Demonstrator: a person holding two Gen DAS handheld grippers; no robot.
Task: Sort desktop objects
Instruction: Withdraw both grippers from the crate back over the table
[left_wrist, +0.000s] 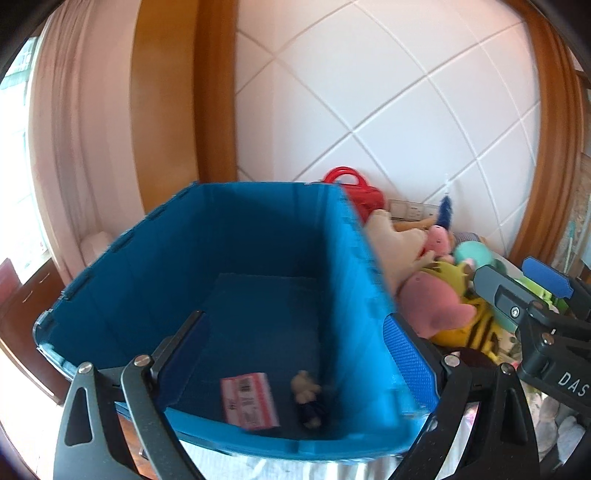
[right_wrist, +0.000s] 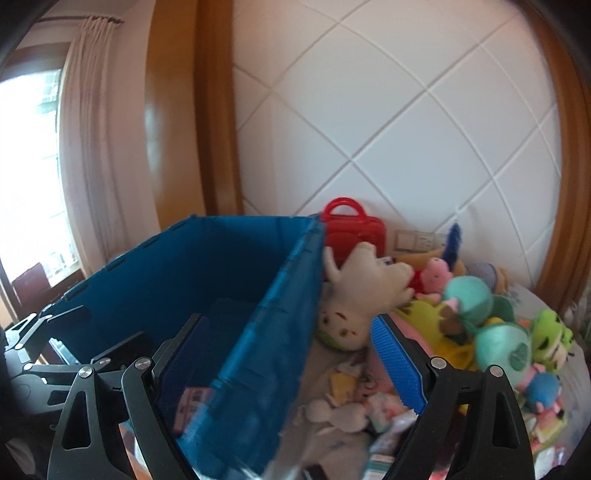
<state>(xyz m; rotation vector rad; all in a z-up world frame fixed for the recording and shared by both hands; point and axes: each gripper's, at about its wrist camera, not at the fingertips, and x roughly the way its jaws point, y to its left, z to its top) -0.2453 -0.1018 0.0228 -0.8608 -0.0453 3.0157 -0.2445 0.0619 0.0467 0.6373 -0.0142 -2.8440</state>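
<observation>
A blue plastic crate (left_wrist: 347, 266) stands open at the left; it also shows in the right wrist view (right_wrist: 280, 306). In it lie a pink and white card (left_wrist: 249, 404) and a small plush keychain (left_wrist: 306, 397). My left gripper (left_wrist: 295, 350) is open and empty over the crate's near side. My right gripper (right_wrist: 291, 354) is open and empty, straddling the crate's right wall. Right of the crate lies a heap of plush toys: a cream one (right_wrist: 364, 284), a pink one (left_wrist: 436, 299), a yellow striped one (left_wrist: 472, 325), teal ones (right_wrist: 498, 343) and a green frog (right_wrist: 552, 332).
A red toy case (right_wrist: 351, 229) stands against the white tiled wall behind the crate. Small packets and a white plush (right_wrist: 340, 410) lie on the pale cloth near my right gripper. A curtain (right_wrist: 85, 147) and window are at the left.
</observation>
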